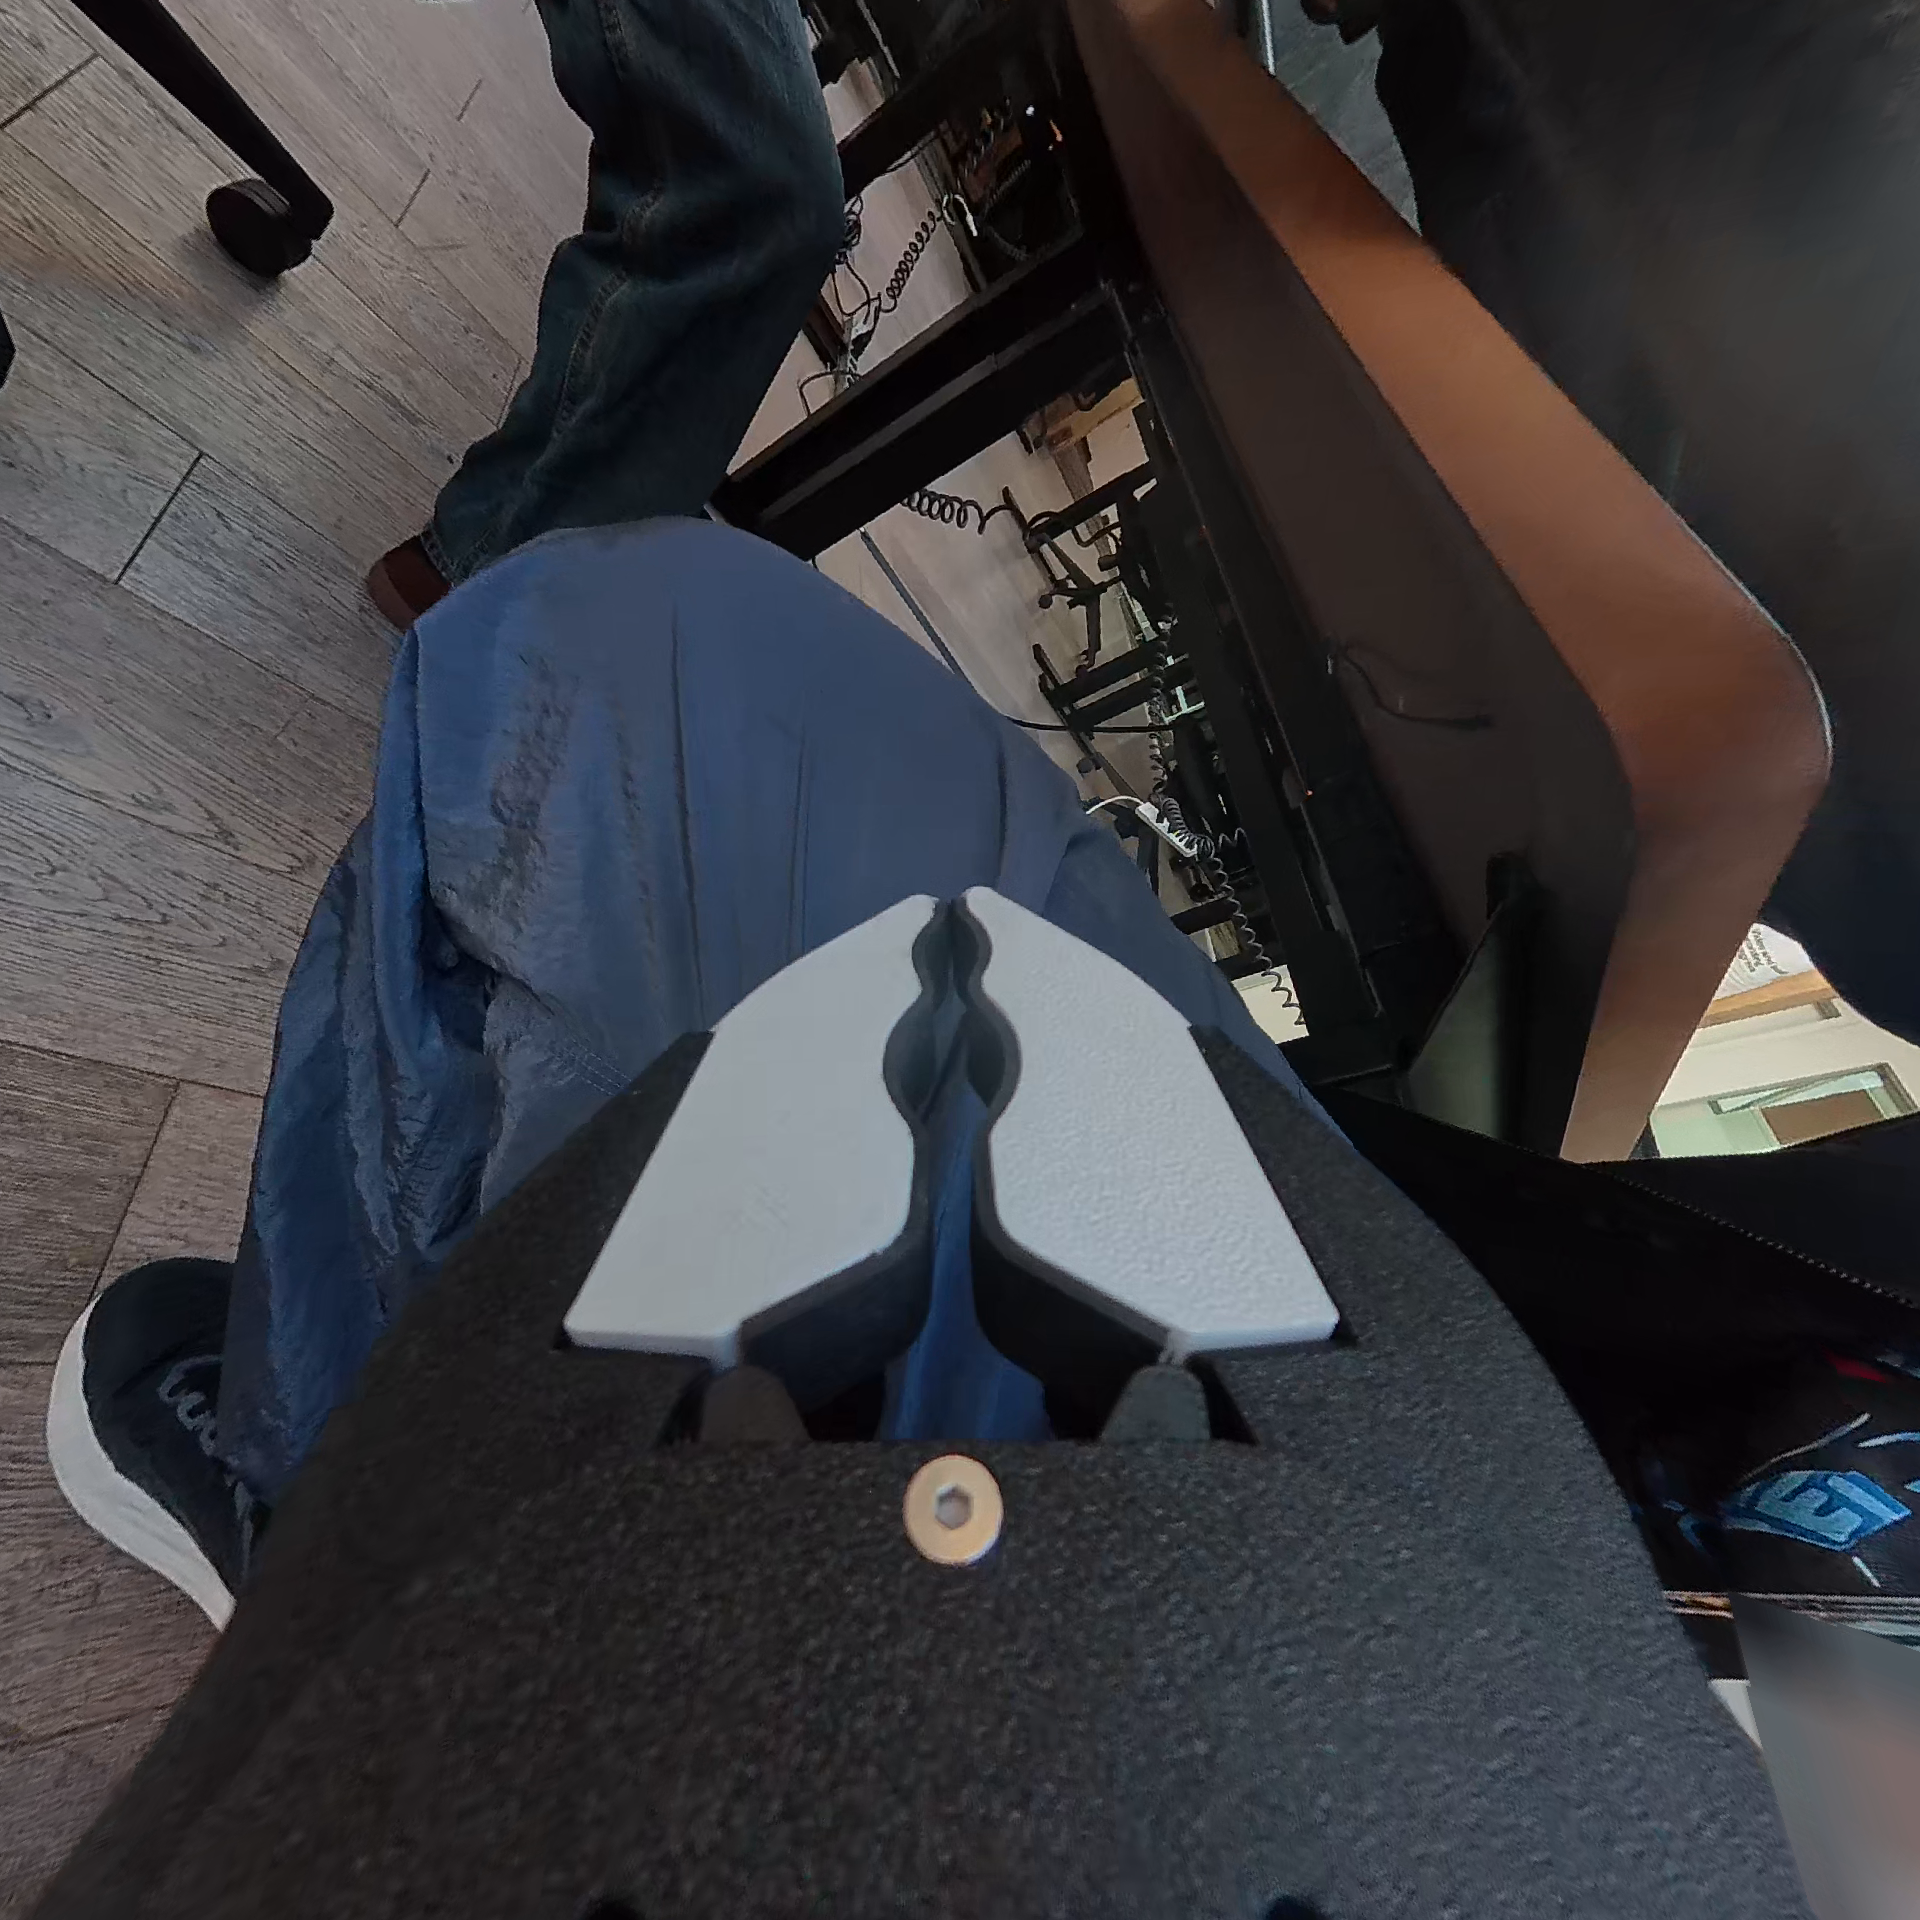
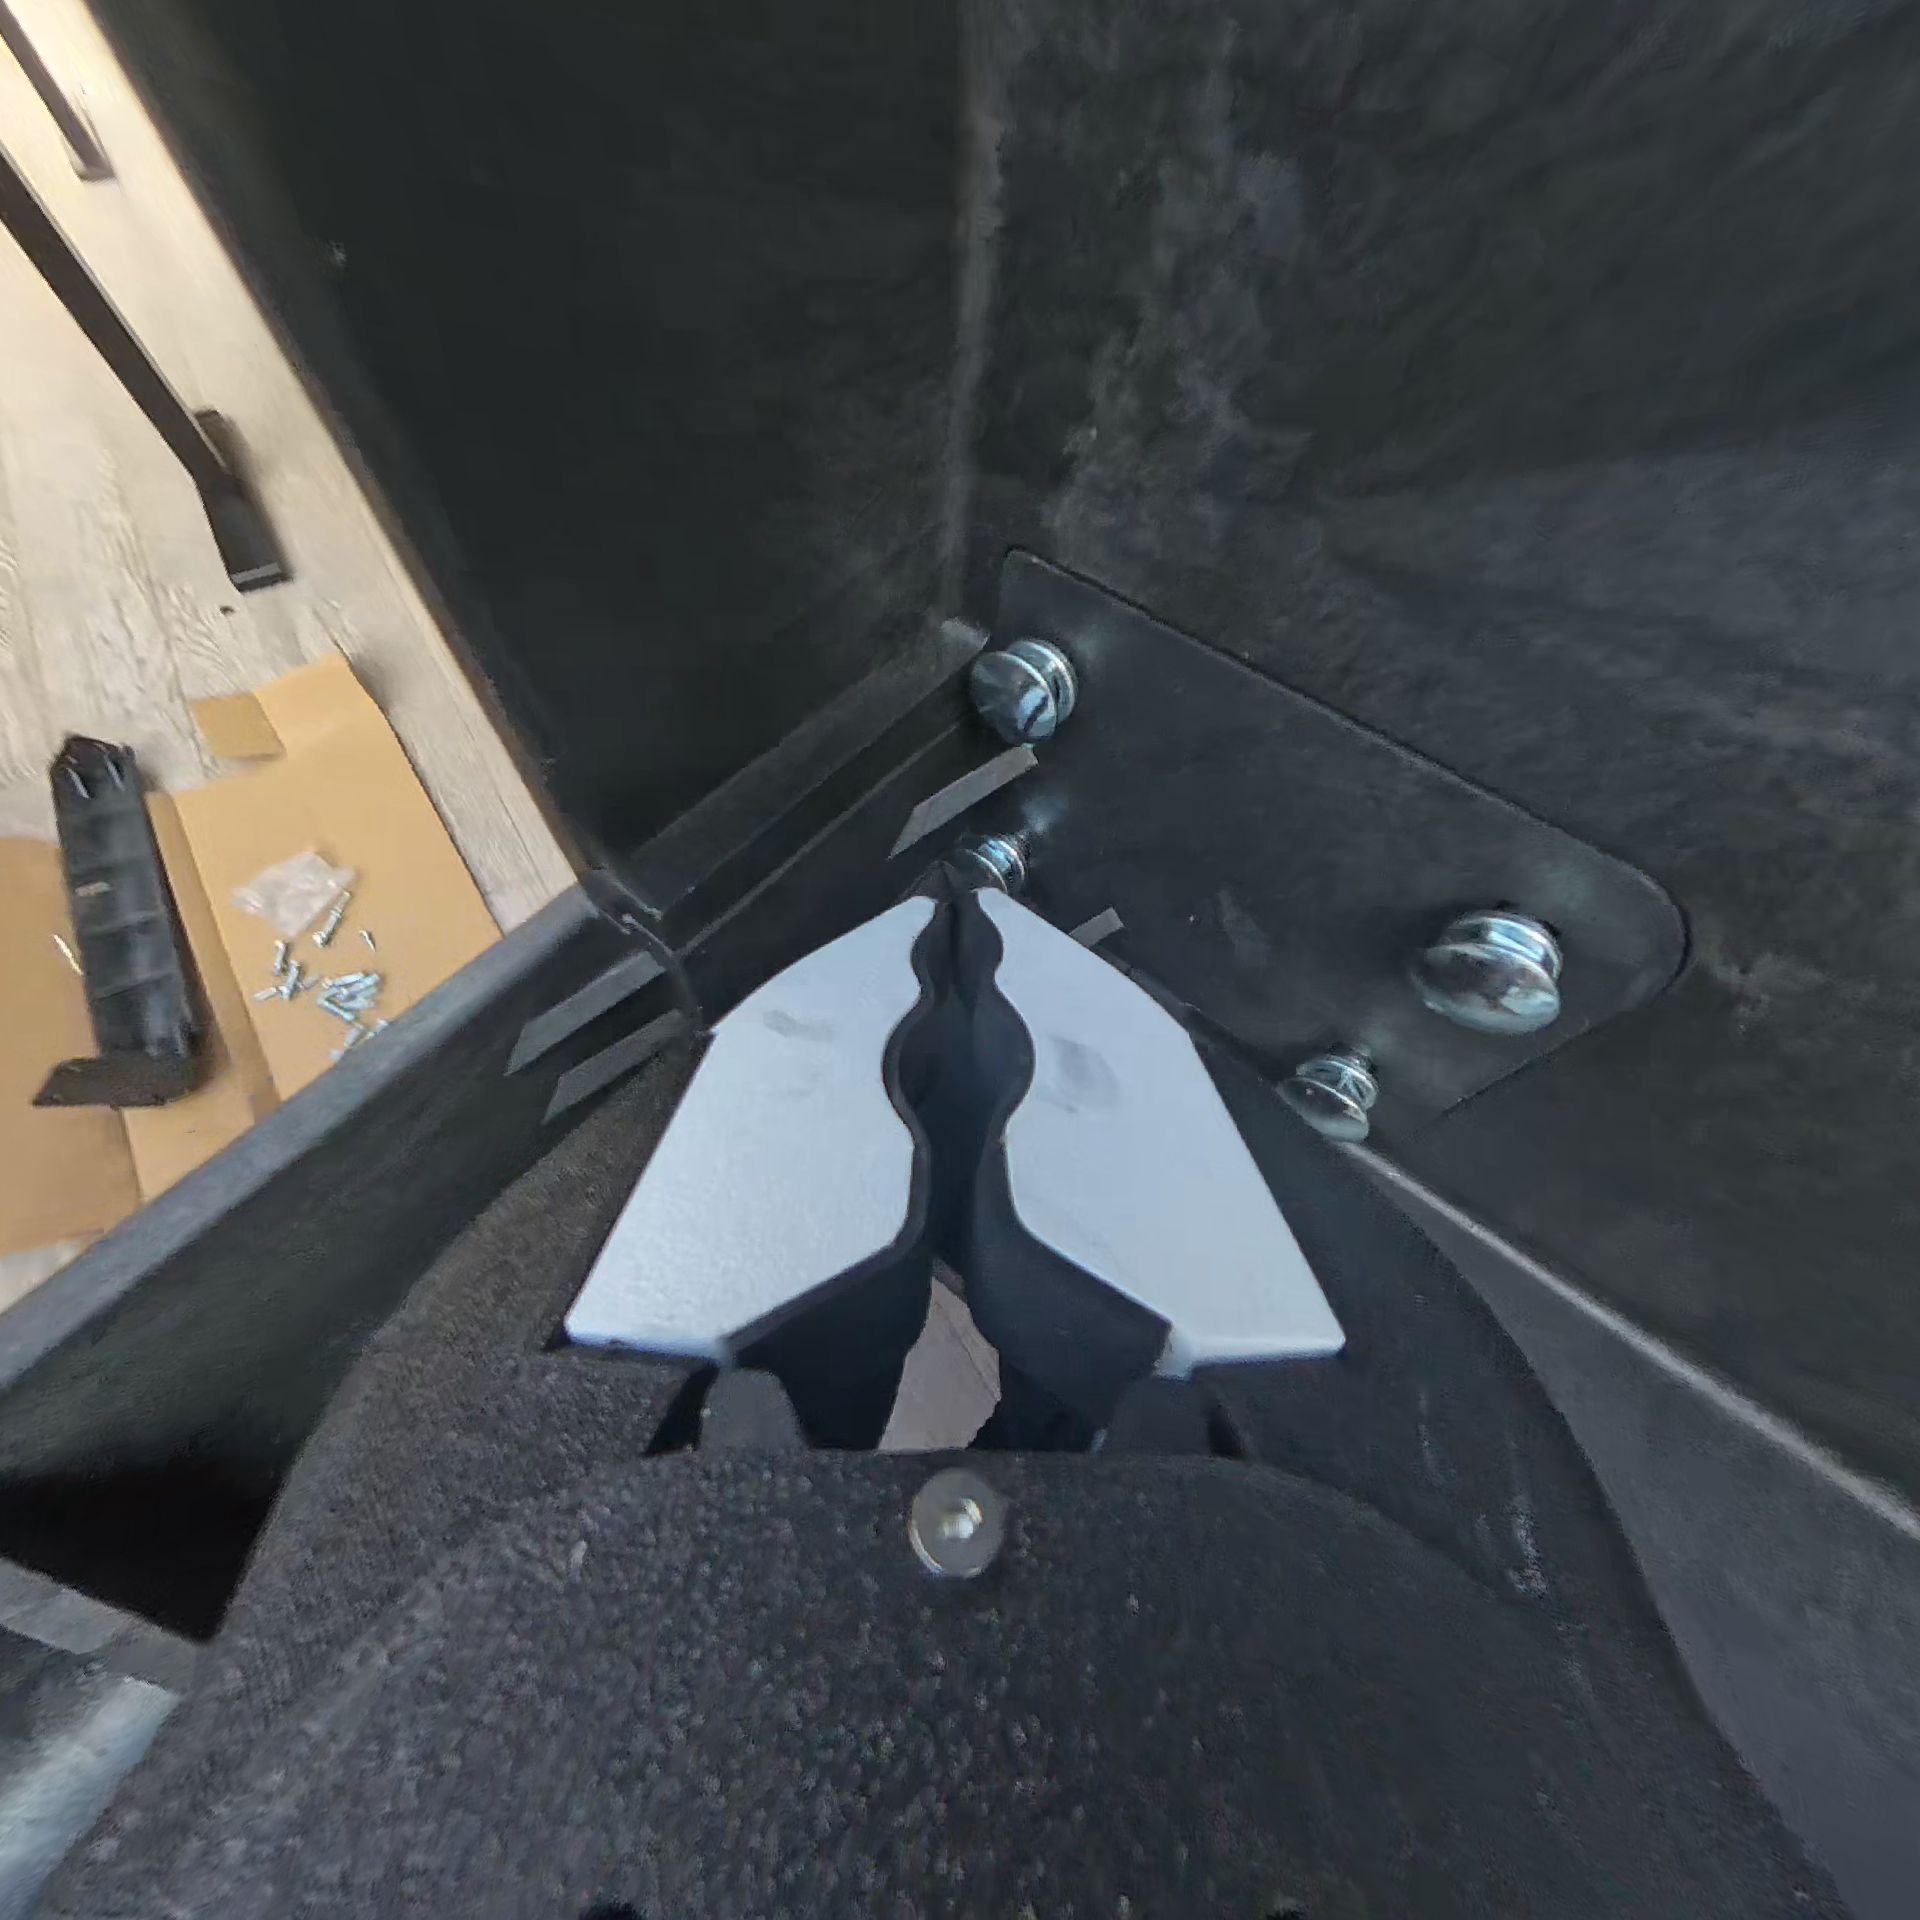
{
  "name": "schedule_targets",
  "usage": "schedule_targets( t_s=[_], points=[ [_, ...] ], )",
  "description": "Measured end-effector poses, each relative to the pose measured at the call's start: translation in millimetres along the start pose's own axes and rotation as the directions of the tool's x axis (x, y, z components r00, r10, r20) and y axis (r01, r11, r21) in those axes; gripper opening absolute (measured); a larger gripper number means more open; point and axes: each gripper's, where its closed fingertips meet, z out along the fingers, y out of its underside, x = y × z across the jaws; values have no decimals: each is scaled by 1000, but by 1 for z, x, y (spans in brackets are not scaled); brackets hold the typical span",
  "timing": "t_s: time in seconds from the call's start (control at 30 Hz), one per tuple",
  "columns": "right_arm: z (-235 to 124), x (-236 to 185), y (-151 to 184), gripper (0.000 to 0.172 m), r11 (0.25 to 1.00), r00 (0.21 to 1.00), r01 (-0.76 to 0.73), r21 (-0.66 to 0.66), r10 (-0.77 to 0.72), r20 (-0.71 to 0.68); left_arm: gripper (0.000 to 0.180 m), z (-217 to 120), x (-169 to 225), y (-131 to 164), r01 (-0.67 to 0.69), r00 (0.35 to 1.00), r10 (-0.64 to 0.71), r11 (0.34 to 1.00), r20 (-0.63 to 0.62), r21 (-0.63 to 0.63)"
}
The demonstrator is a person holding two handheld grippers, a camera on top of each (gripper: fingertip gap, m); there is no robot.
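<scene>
**Right jaws at a bolt on the black bracket plate, left jaws idle over a knee**

Looking under the dark felt-lined panel (image 2: 1455, 312), I see the black metal bracket plate (image 2: 1195, 831) fixed flat against it, with a black leg tube (image 2: 810, 790) running away from the plate toward the lower left. Four bright bolts stand out of the plate. The right gripper (image 2: 961, 904) is the one that is near: its tips point up at the second bolt (image 2: 1000, 858), which lies straight ahead and a little right of the tips, its shank along the jaws' own line. The jaws are closed tip to tip, and I cannot tell whether they pinch the bolt head or merely touch it. The other bolts (image 2: 1023, 688) (image 2: 1488, 971) (image 2: 1330, 1091) sit apart, up and to the right.

On the floor, well to the left, lie cardboard (image 2: 343, 790), another black leg (image 2: 125, 914) and loose screws (image 2: 322, 987).

The left gripper (image 1: 951, 914) is far from all this, closed on nothing, hovering over a blue trouser knee (image 1: 675, 779) beside the brown desk (image 1: 1403, 499).
</scene>
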Motion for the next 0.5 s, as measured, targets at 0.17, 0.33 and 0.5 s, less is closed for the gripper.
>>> schedule_targets(
  t_s=[0.17,0.33,0.5],
  points=[
    [10,-4,6,0,986,992,127,-108,-125,27,0,3,1,-2,4,1000,-4,1000,-10,2],
    [13,-5,7,0,978,991,130,-163,-123,49,0,5,4,-3,6,1000,-6,1000,-24,8],
    [17,1,2,0,976,991,131,-173,-128,32,0,4,10,-3,-5,999,5,1000,-34,10]
  ],
)
